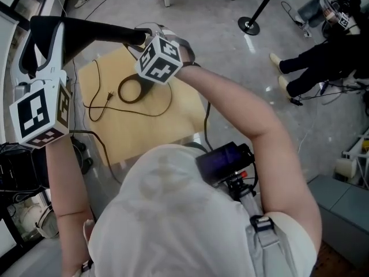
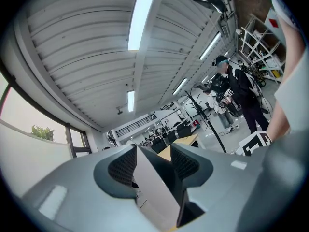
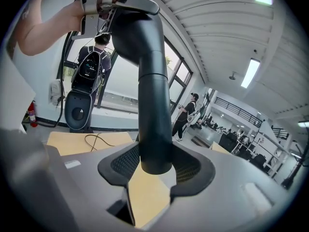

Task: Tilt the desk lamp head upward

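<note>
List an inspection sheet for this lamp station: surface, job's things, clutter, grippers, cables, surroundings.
Surface: small tan table, mostly bare.
Job's things: black lamp; its arm runs leftward to the head, which sits past the table's left edge in the head view.
Clutter: black ring on the table; nothing else seen.
Grippers: left gripper clamped on the head; right gripper clamped on the arm.
Cables: thin black cable looped across the table, its plug lying free.
Surroundings: glossy grey floor, stanchion, a person's legs at right.
</note>
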Action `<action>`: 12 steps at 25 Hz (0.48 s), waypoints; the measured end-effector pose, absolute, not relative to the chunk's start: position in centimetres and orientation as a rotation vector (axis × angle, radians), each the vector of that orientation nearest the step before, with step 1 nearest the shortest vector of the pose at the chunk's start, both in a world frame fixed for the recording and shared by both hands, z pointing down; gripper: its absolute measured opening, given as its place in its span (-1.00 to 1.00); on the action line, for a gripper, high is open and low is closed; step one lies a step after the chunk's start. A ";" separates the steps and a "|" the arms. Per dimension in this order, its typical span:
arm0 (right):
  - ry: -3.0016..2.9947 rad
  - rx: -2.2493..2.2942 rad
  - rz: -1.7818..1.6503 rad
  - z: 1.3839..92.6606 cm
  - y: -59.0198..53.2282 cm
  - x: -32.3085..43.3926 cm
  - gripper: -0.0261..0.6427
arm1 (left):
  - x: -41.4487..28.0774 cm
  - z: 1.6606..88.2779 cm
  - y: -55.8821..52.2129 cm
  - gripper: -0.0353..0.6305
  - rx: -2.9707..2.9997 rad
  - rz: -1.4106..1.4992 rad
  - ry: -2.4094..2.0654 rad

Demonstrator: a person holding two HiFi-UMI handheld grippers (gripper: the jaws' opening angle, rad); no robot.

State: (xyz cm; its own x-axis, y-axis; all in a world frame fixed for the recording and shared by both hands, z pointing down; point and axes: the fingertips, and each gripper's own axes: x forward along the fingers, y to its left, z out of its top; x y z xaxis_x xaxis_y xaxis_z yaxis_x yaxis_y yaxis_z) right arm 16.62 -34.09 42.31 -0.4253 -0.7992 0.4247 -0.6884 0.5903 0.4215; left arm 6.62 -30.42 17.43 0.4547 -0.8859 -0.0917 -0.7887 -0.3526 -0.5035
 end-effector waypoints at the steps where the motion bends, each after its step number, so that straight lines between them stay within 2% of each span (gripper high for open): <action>1: -2.228 1.170 -0.243 42.3 -33.9 16.9 -0.27 | 6.9 17.5 -30.3 -0.29 -2.229 -0.269 1.398; 12: -2.275 1.090 -0.277 42.4 -33.4 16.6 -0.27 | 4.8 17.9 -29.5 -0.27 -2.389 -0.091 1.413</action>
State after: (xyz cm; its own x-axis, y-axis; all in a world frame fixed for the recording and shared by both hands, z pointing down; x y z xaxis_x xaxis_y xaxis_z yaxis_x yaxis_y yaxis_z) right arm 16.65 -33.45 42.44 -0.4870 -0.7640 0.4232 -0.6400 0.6419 0.4223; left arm 4.81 -29.53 17.88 0.4970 -0.8584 -0.1269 -0.8352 -0.4336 -0.3383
